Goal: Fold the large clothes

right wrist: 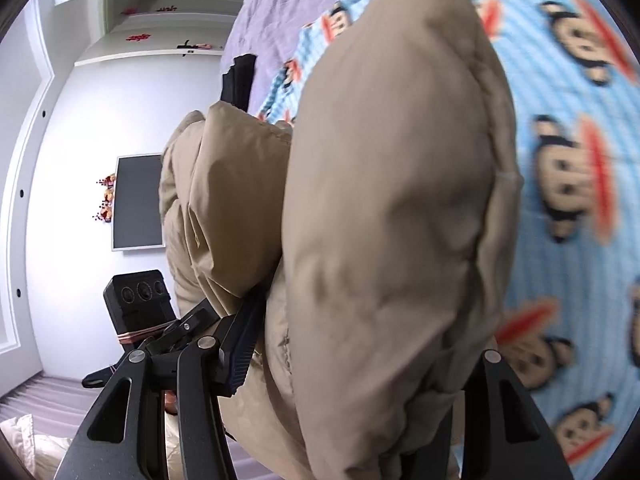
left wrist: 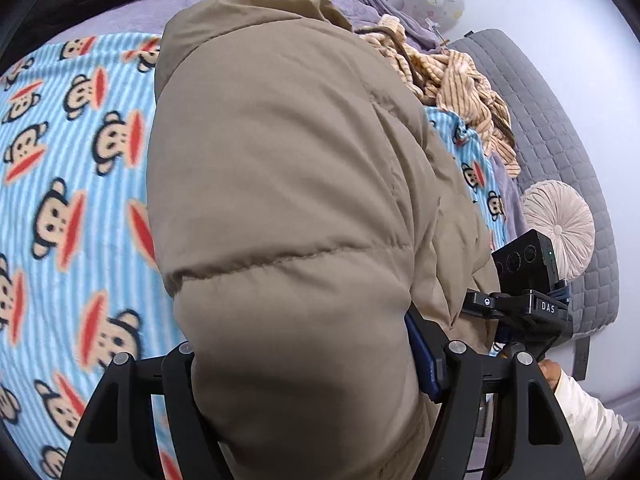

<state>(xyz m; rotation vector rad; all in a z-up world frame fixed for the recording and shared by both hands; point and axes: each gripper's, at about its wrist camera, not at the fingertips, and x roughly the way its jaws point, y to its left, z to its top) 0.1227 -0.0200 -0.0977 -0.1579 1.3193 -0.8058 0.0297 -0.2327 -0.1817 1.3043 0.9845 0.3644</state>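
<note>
both grippers clenched on the tan puffer jacket: left gripper, right gripper. jacket bunched above the monkey-print blanket on the bed.

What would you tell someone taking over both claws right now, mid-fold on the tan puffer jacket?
Left claw: shut on the tan puffer jacket, padded bulk bulging between its fingers.
Right claw: also shut on the jacket, gripping a thick bunch.
The jacket hangs lifted over the monkey-print blanket on the bed; a striped garment lies crumpled beyond.
Done: both grips set. How many folds are made cannot be told.
Left: lay the jacket down on the blanket, finish folding, release.
</note>
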